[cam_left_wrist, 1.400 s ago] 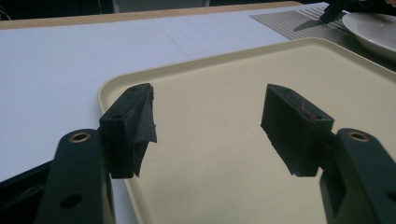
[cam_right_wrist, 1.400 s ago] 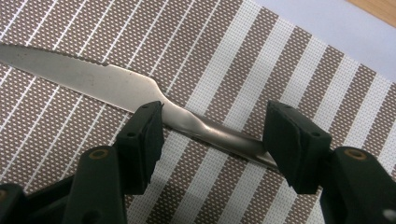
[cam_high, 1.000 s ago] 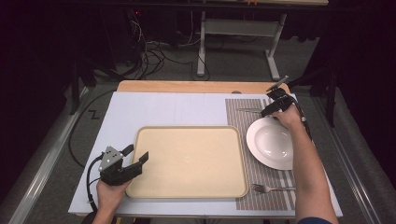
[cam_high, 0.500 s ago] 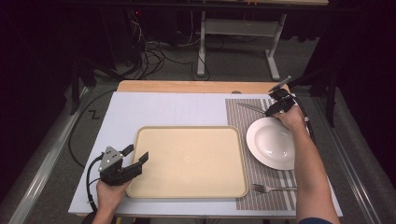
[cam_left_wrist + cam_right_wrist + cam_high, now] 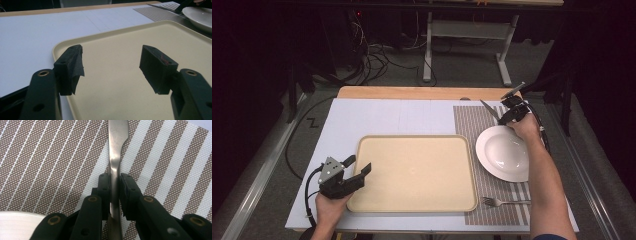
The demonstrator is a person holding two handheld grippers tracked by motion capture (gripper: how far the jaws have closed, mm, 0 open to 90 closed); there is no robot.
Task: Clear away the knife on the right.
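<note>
Knife (image 5: 115, 157) sits clamped between the right gripper (image 5: 115, 187) jaws, which have just been closing; pads press both sides of the metal, blade running away from the camera over the striped placemat (image 5: 50, 157). In the high view the knife (image 5: 488, 108) lies at the far end of the placemat (image 5: 472, 125), just beyond the plate's rim, w/ the right gripper (image 5: 512, 111) at its right end and the person's right forearm stretched along the mat's right side.

White plate (image 5: 504, 152) rests on the placemat, nothing in it; its rim also shows at the bottom-left corner of the right gripper view (image 5: 15, 225). Fork (image 5: 504, 202) lies on the mat's near edge, well apart from the knife, handle pointing right.

Beige tray (image 5: 414, 172) sits mid-table, just left of the placemat, nothing in it. Left gripper (image 5: 354, 167) hovers at the tray's near-left corner, jaws wide apart w/ nothing between; in the left gripper view they frame bare tray (image 5: 112, 82). Table (image 5: 377, 117) surface is white.
</note>
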